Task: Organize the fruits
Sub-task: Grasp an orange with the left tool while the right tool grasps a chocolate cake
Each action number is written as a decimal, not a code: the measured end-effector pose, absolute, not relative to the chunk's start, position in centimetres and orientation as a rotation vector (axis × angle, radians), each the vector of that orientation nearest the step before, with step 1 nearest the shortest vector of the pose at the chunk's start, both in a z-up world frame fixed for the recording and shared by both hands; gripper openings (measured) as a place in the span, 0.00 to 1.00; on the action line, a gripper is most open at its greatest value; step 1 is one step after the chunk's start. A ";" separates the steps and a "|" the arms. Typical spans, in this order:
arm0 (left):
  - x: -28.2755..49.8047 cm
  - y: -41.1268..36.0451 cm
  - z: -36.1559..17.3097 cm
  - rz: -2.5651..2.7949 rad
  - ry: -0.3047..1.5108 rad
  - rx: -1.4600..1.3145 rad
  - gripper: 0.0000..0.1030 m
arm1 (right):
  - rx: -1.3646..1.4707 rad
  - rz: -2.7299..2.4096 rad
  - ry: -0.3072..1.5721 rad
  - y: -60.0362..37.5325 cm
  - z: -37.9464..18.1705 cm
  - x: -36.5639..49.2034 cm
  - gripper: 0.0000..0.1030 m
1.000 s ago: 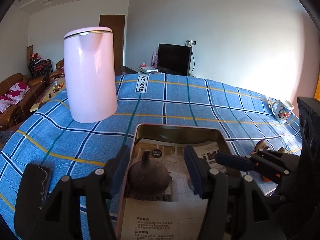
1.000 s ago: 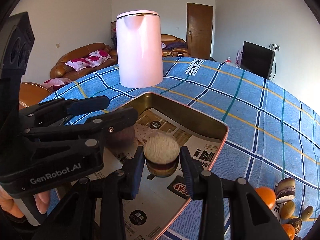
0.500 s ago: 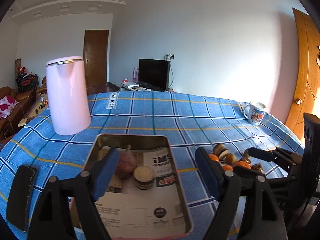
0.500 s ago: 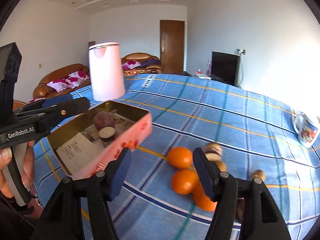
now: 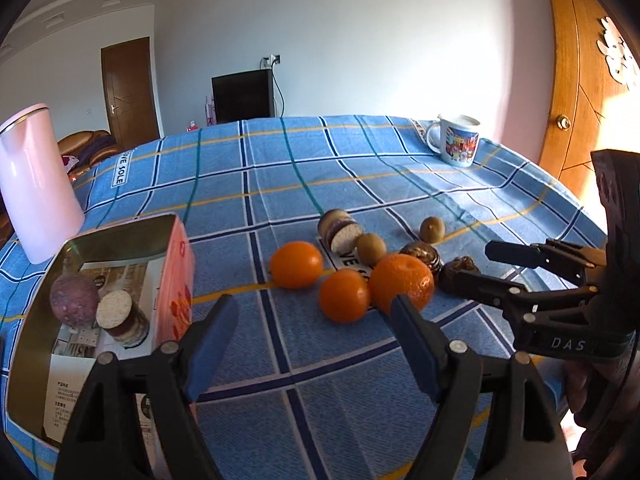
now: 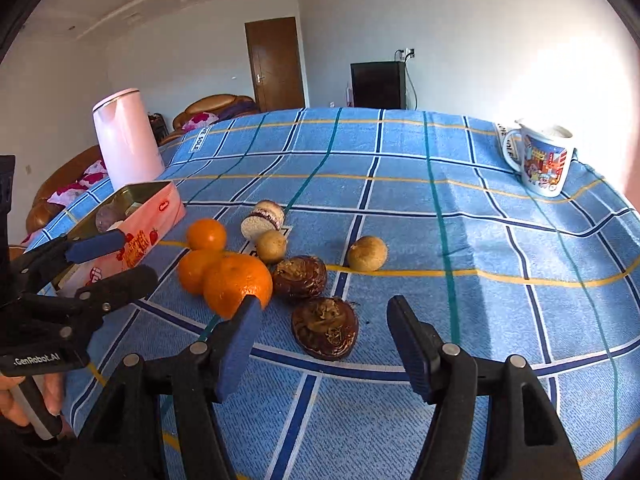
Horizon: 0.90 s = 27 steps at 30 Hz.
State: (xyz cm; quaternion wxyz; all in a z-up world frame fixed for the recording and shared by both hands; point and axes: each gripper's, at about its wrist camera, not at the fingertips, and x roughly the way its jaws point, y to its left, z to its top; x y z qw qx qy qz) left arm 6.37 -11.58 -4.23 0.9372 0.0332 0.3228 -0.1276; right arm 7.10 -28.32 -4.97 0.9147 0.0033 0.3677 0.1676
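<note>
Three oranges [image 5: 344, 296] lie grouped on the blue checked cloth, with two tan round fruits [image 5: 371, 248], two dark brown fruits [image 6: 300, 276] and a cut white-faced piece [image 5: 340, 232]. My left gripper [image 5: 316, 332] stands open just short of the oranges, nothing between its fingers. In its own view my right gripper [image 6: 324, 320] is open too. A dark brown fruit [image 6: 324, 328] lies between its fingertips, untouched by the pads. The pink tin [image 5: 176, 264] at the left holds a purple round fruit [image 5: 74, 300] and a cut piece [image 5: 120, 312].
A pale pink kettle [image 5: 36, 184] stands behind the tin. A printed mug [image 6: 544, 164] sits at the far right near the table edge. A hand [image 6: 24, 400] holds the left gripper low on the left. Beyond the table are a dark screen, a door and sofas.
Both grippers opened over the tin, left the purple fruit and the cut piece inside it, and swung right to the pile of loose fruit.
</note>
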 end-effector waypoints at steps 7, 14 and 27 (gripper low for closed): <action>7.6 -12.2 -4.8 -0.286 0.722 0.065 0.75 | 0.030 0.409 0.893 -28.2 -6.4 8.9 0.48; 8.7 -12.9 -5.2 -0.308 0.760 0.055 0.62 | 0.060 0.416 0.877 -28.5 -6.4 8.6 0.41; 10.3 -12.3 -5.9 -0.310 0.817 -0.001 0.60 | 0.085 0.421 0.870 -28.8 -6.3 8.6 0.41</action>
